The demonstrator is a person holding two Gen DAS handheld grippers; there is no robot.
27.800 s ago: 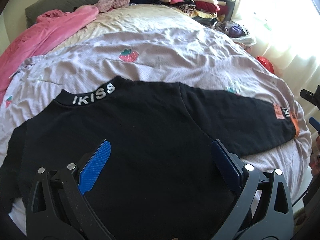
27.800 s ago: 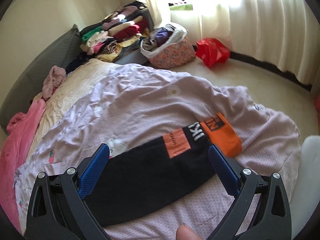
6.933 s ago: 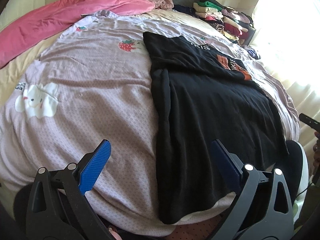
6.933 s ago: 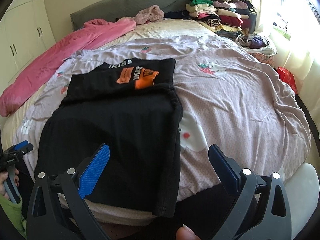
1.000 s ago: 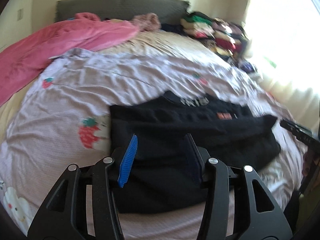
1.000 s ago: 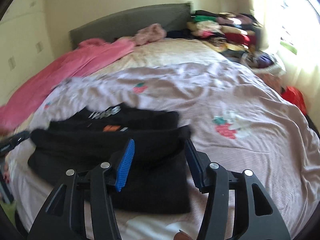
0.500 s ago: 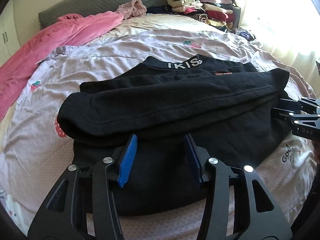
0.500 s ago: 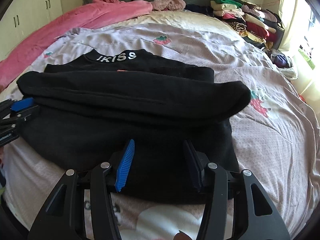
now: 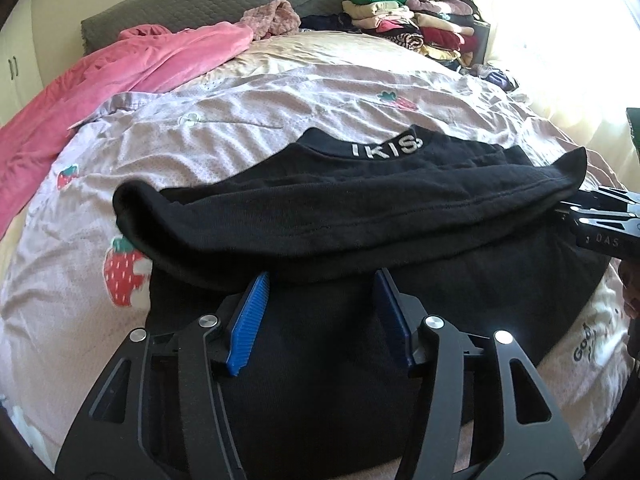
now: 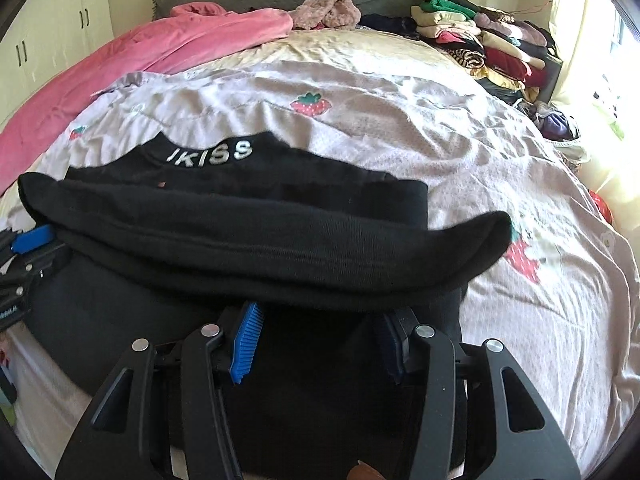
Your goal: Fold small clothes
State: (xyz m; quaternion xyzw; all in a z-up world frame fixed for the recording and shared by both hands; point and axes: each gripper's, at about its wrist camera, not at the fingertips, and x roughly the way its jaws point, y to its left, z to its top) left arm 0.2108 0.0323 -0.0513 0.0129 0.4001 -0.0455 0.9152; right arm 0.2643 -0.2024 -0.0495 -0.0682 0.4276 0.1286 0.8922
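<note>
A black sweatshirt point(image 9: 360, 216) with white "IKISS" lettering on the collar point(image 9: 386, 147) lies on the bed, sleeves folded in. Its bottom hem is lifted and carried over toward the collar as a thick fold. My left gripper point(image 9: 318, 280) is shut on the hem's left part; the fingertips are hidden under the fabric. My right gripper point(image 10: 320, 310) is shut on the hem's right part of the sweatshirt point(image 10: 260, 236). The right gripper also shows at the right edge of the left wrist view point(image 9: 600, 216), and the left gripper at the left edge of the right wrist view point(image 10: 28, 244).
The bed has a lilac strawberry-print cover point(image 9: 240, 120). A pink blanket point(image 9: 120, 64) lies along its far left, a pink knit piece point(image 9: 274, 16) near the grey headboard point(image 9: 208, 4). A stack of folded clothes point(image 9: 412, 24) sits at the far right, by the bright window.
Both grippers have carried the hem further toward the collar since half a second ago; the fold now hides the orange patch and sits close under the lettering.
</note>
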